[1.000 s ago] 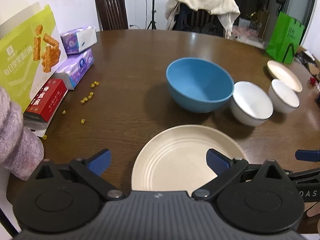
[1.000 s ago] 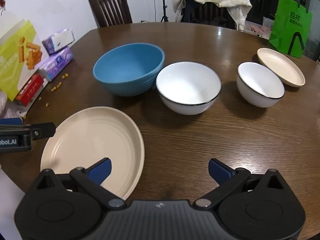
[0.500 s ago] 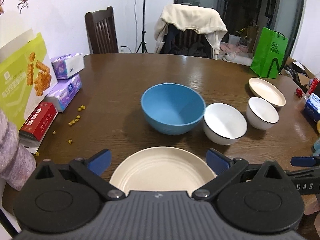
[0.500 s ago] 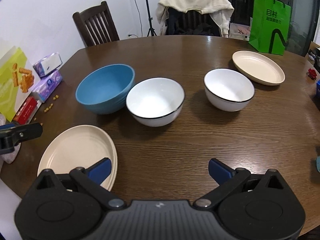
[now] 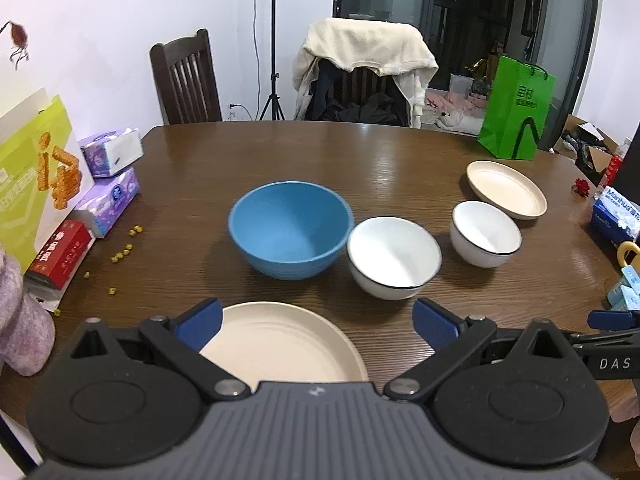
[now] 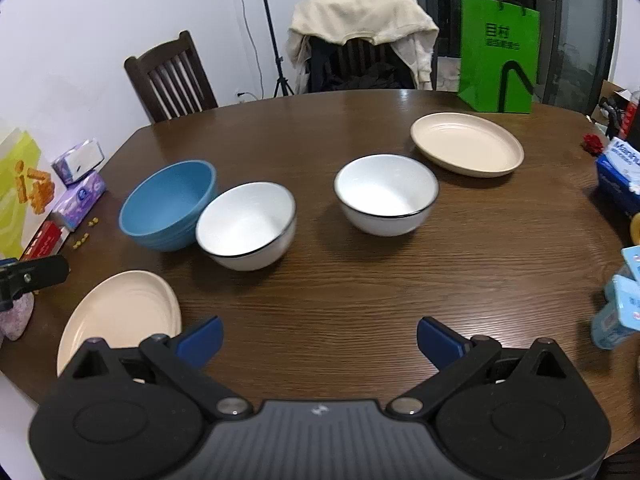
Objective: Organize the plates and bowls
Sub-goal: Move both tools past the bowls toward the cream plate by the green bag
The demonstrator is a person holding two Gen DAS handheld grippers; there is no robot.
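On the brown wooden table a blue bowl stands beside a larger white bowl; a smaller white bowl and a cream plate lie further right. A second cream plate lies at the near edge, right under my open left gripper, which holds nothing. In the right wrist view the same blue bowl, two white bowls and both cream plates show. My right gripper is open and empty above bare table.
Tissue packs, a green snack box, a red box and scattered yellow crumbs crowd the left edge. A green bag stands at the back right, blue packets at the right. Chairs stand behind.
Both grippers have pulled back and risen, so more of the table and room is in view. The dishes have not moved. Both grippers stay open.
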